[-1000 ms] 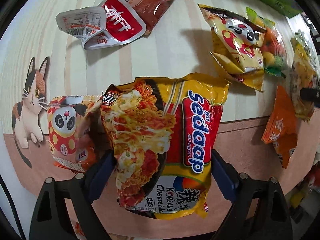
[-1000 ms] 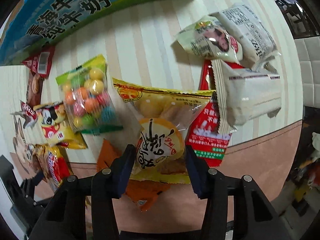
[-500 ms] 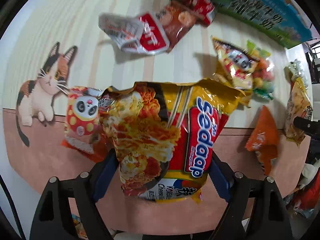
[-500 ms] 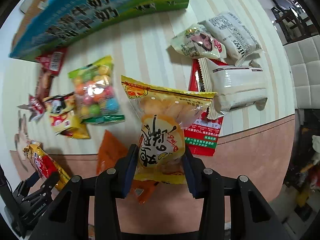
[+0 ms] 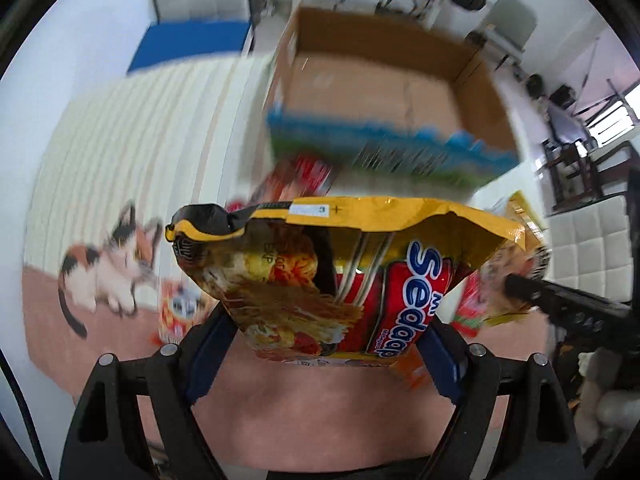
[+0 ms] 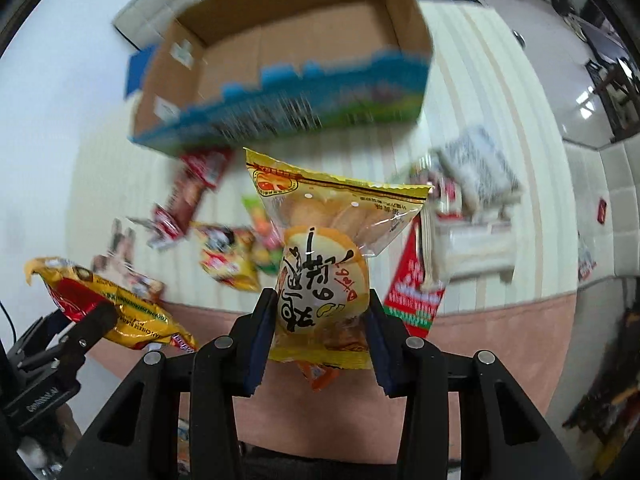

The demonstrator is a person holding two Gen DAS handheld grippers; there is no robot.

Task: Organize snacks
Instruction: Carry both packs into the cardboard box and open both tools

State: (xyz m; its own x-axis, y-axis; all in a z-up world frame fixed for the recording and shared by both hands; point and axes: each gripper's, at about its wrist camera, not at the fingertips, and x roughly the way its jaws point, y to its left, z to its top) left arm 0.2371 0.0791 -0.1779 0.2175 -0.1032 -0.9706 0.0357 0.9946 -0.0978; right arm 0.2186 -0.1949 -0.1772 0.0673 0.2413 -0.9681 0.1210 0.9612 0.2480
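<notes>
My left gripper is shut on a yellow and red Sedaap noodle packet, which hangs well above the table. My right gripper is shut on a clear yellow pastry packet, also lifted off the table. An open cardboard box with a blue and green printed side stands at the back of the table, beyond both packets. In the right wrist view the noodle packet shows low on the left. In the left wrist view the pastry packet is at the right edge.
Several snacks lie on the striped mat below: a panda packet, red-brown packets, a yellow panda bag, white packets and a red packet. A cat picture marks the mat's left. Chairs stand far right.
Both grippers have risen with their packets and tilted forward, bringing the cardboard box's open inside into view. The right jaws have squeezed tighter on the pastry packet.
</notes>
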